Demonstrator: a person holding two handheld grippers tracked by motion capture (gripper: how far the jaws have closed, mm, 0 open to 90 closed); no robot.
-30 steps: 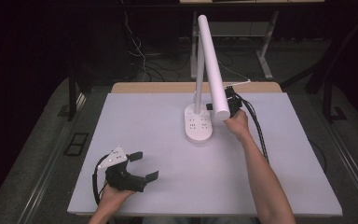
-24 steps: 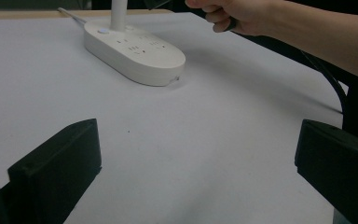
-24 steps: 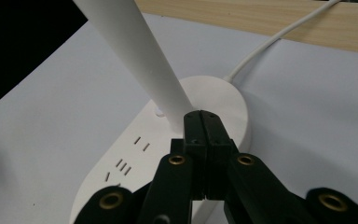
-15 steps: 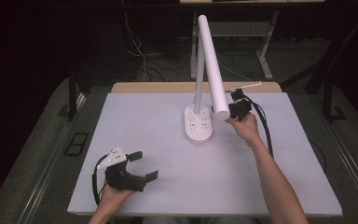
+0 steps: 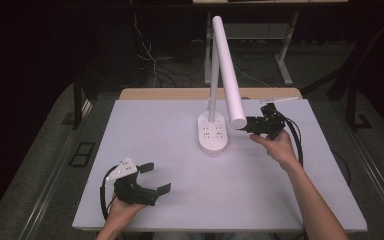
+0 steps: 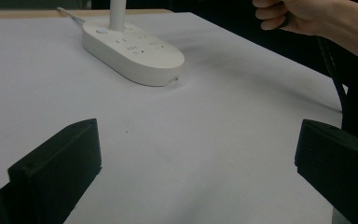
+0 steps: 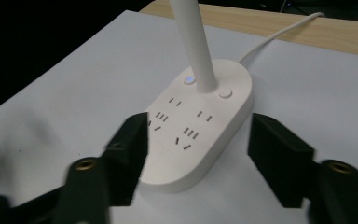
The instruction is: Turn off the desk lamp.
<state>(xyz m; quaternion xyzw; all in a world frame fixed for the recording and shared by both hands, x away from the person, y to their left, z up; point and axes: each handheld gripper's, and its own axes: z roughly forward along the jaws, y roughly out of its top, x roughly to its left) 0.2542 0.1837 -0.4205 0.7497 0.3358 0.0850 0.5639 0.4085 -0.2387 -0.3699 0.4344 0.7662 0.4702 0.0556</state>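
White oval plastic lamp base with sockets (image 7: pixel 200 126): smooth, satin finish, faint sheen. White tubular lamp head (image 5: pixel 228 75): smooth, matt plastic by appearance. White bench top (image 5: pixel 170 150): matt, even, laminate-like; bare light wood strip (image 5: pixel 180 93) at its 12 o'clock edge. Right gripper (image 7: pixel 198 154): black jaws, matt and rubbery; brass-coloured metal inserts. Left gripper (image 6: pixel 196 163): same matt black.

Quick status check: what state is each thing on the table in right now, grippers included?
Lamp head: tilted down, free end beside the right gripper, not held.
Lamp base: flat on the table, small light lit by the post, sockets empty.
Cord: plugged into the base, trailing off the back edge.
Right gripper: jaws just opened, nothing between.
Left gripper: open, empty.
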